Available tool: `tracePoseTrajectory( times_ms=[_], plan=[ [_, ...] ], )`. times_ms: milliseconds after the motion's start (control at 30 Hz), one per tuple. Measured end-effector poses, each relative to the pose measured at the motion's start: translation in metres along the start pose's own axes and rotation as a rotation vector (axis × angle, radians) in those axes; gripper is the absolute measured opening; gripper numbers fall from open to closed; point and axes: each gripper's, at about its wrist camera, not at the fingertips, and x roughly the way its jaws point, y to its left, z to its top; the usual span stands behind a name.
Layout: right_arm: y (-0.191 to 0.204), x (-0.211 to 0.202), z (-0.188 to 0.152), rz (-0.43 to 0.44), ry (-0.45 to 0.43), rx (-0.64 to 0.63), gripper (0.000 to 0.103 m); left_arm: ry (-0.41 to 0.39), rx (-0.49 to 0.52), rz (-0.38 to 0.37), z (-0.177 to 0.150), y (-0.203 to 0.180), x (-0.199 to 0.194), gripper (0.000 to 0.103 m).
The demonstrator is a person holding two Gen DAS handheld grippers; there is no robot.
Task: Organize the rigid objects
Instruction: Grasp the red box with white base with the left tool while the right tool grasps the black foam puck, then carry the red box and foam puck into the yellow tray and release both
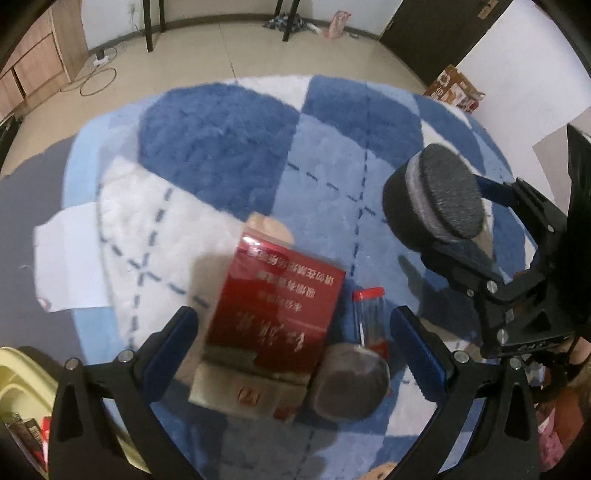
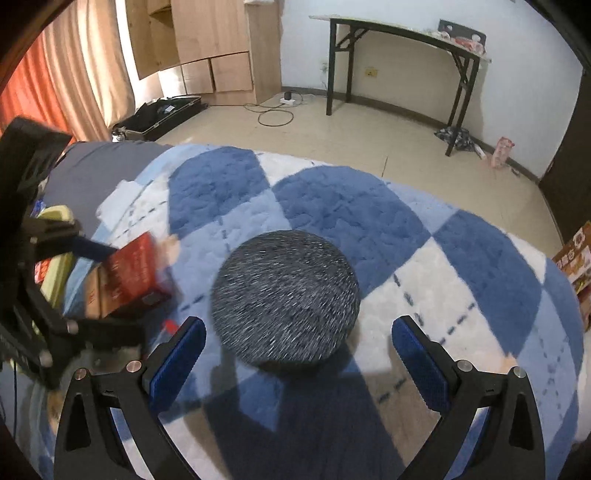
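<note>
Red glossy rigid box (image 1: 277,314), lower centre between the left gripper's (image 1: 291,354) spread jaws, looks light but slippery, so grip its long sides; the right gripper's (image 2: 299,358) jaws are spread too.

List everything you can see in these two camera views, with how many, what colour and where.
Red box: one, red with pale lettering, on the rug between the left claw's fingers.
Tan box: one, under the red box's near end.
Round felt-topped pads: two, dark grey; one beside the red box, one in front of the right claw.
Clear tube with red cap: one, right of the red box.
Rug: one, blue and white checks, on the floor.
Yellow bin: one, pale yellow, left edge.
Black table: one, by the wall.
Left claw: open.
Right claw: open.
</note>
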Motion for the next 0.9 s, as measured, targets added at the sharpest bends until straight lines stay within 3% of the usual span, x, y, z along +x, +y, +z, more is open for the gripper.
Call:
tracePoseTrajectory(
  times_ms=[33,167,333,500,733,900],
  plan=[
    [-0.002,0.005,0.001,-0.007,0.003,0.000,0.100,0.000,-0.001,0.022,0.000,-0.002,0.004,0.097],
    [-0.006,0.016,0.002,-0.003,-0.019,0.004,0.068,-0.049,-0.022,0.078,0.004,-0.003,0.001,0.068],
    [0.004,0.006,0.001,-0.023,-0.059,-0.038,0.068,-0.113,-0.036,0.074,0.005,0.000,-0.018,0.062],
    [0.013,-0.031,0.007,0.021,-0.104,-0.071,0.068,-0.206,-0.054,0.047,-0.008,0.019,-0.081,0.061],
    [0.068,-0.087,0.023,0.100,-0.168,-0.173,0.068,-0.296,-0.122,0.109,-0.063,0.088,-0.196,0.060],
    [0.133,-0.108,0.019,0.210,-0.161,-0.239,0.068,-0.304,-0.178,0.207,-0.118,0.139,-0.241,0.060]
  ],
)
